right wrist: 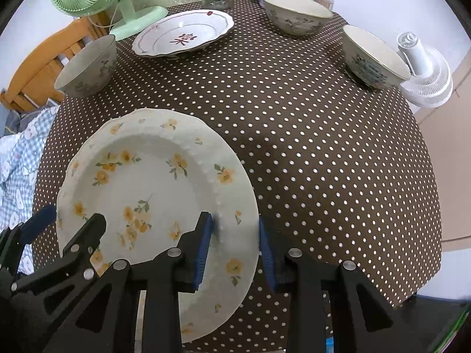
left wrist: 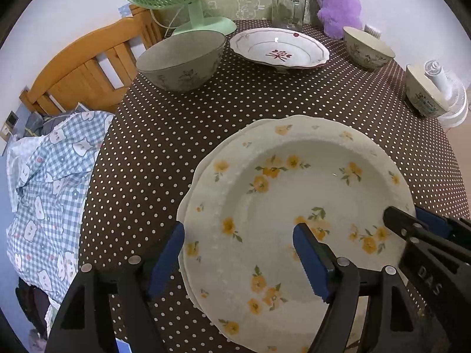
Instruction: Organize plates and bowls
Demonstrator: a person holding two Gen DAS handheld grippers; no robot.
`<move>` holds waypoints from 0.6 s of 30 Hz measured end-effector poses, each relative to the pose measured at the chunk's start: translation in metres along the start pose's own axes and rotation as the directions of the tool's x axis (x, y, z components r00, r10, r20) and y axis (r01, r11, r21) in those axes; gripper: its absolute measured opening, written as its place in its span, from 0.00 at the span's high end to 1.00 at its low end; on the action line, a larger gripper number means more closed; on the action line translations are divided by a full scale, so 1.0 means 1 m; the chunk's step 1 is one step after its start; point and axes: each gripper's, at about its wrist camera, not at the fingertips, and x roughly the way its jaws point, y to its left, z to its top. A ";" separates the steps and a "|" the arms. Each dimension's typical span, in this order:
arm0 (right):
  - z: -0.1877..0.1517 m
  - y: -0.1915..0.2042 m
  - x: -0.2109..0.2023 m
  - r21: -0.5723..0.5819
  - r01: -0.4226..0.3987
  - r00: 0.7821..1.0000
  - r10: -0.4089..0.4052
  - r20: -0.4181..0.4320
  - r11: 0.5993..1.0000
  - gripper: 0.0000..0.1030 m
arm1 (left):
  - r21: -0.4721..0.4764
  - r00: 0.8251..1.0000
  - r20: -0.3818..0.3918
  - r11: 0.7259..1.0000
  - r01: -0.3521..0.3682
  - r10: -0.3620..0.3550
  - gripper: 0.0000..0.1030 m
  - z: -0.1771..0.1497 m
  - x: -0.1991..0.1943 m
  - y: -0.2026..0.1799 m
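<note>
While the left gripper (left wrist: 238,253) sits low in the left wrist view, its blue fingers (left wrist: 164,261) stand wide apart, straddling the left rim of the yellow-flower plate (left wrist: 294,194); one finger is off the rim over the desk (left wrist: 265,97), the other over the plate's well, neither pressing. A second plate edge shows just under this plate on its left side, so it looks stacked. At lower right the right gripper (left wrist: 412,223) reaches onto the plate's right rim. Far side of the dotted desk: grey bowl (left wrist: 181,58) at left, red-pattern plate (left wrist: 279,48) in the middle, a cream bowl (left wrist: 368,48) to the right, another bowl (left wrist: 424,91) at the right edge beside a white fan (left wrist: 450,100). Green fan (left wrist: 188,0), glass jar (left wrist: 288,6) and purple plush (left wrist: 338,3) stand at the back. Wooden chair (left wrist: 85,67) and checked cloth (left wrist: 50,176) lie left of the desk.

Right wrist view: right gripper (right wrist: 235,247) has its fingers (right wrist: 203,250) drawn in on the right rim of the yellow-flower plate (right wrist: 141,182), one pad on the upper face, the other at the outer edge, clamped on it. Plate sits at the near left of the desk (right wrist: 309,147). Left gripper (right wrist: 67,229) shows at lower left, fingers spread across the plate's left rim. Grey bowl (right wrist: 88,67), red-pattern plate (right wrist: 182,33), cream bowl (right wrist: 297,14) and the bowl (right wrist: 374,58) by the white fan (right wrist: 424,70) sit apart along the far side.
</note>
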 end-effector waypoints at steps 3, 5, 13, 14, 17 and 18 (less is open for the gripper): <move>0.004 0.004 0.002 -0.004 0.009 1.000 -0.009 0.001 1.000 0.65 | 0.003 1.000 0.001 1.000 0.014 -0.014 0.24 0.000 0.000 0.001; 0.005 0.005 0.004 -0.005 0.018 1.000 -0.018 0.002 1.000 0.65 | 0.006 1.000 0.001 1.000 0.022 -0.022 0.23 0.000 -0.001 0.003; 0.001 0.005 0.002 0.015 0.055 0.998 -0.055 0.014 0.998 0.63 | 0.044 0.998 0.023 0.997 0.063 -0.064 0.20 0.002 -0.010 0.006; 0.000 0.005 -0.002 0.015 0.059 0.998 -0.059 0.028 0.998 0.63 | 0.049 0.997 0.029 0.997 0.067 -0.069 0.18 0.003 -0.012 0.007; -0.001 0.008 -0.014 0.025 0.062 0.996 -0.063 0.058 0.998 0.59 | 0.062 0.995 0.051 0.995 0.080 -0.083 0.16 0.004 -0.019 0.011; -0.001 0.008 -0.018 0.034 0.056 0.996 -0.058 0.066 0.998 0.57 | 0.063 0.994 0.059 0.994 0.087 -0.091 0.16 0.005 -0.022 0.013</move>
